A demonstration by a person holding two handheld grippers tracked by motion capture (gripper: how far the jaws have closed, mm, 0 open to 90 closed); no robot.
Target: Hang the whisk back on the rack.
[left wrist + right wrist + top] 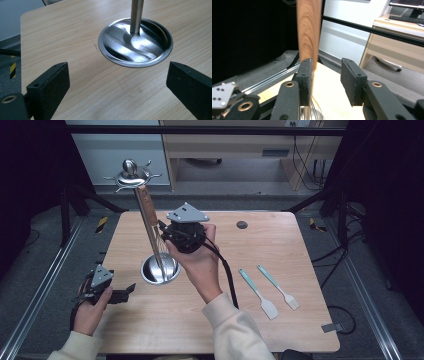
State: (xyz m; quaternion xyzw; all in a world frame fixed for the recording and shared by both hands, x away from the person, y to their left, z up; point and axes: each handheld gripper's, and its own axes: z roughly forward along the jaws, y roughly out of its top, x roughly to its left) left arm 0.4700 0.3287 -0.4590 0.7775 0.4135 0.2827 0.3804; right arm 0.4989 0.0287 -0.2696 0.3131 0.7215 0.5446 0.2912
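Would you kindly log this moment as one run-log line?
right gripper: open, wooden whisk handle against one jaw | whisk hangs on rack | left gripper: open, low over table | two spatulas untouched

A metal utensil stand [161, 269] sits left of the counter's [280, 330] middle, its round base dished and its pole rising to a hooked crown. Just right of the pole, the right gripper [167, 231] is raised above the base, beside a whisk [152, 227] with a wooden handle that hangs along the pole; whether its jaws clasp the handle cannot be told. Left of the base, near the counter's edge, the left gripper [129, 291] rests low, pointing toward the stand. Well right of the stand lie a spatula [258, 293] and a brush [278, 287], side by side.
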